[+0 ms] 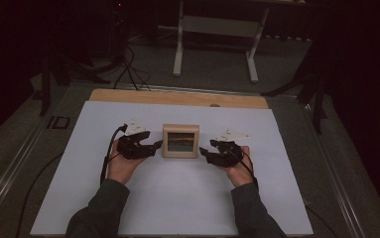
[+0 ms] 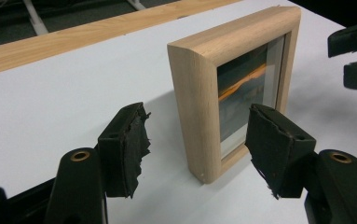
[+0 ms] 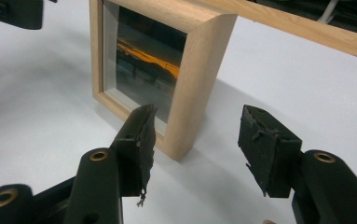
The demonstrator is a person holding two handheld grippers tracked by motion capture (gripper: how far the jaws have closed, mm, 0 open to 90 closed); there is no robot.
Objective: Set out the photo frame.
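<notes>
- High view: wooden picture frame [image 1: 180, 141] stands upright on the white table [image 1: 128, 198], between both grippers.
- Left gripper [image 2: 195, 140]: jaws wide, frame's edge just ahead, untouched.
- Right gripper [image 3: 195, 140]: jaws wide, holding nothing, frame's corner just ahead.

One wooden picture frame [image 1: 180, 141] stands at the middle of the high view, on one white bench [image 1: 177, 198]. Two tongs flank it, the left tongs [image 1: 154, 147] and the right tongs [image 1: 205, 153], each held by one hand, two hands altogether. One white stand [image 1: 217, 29] sits at the top centre.
</notes>
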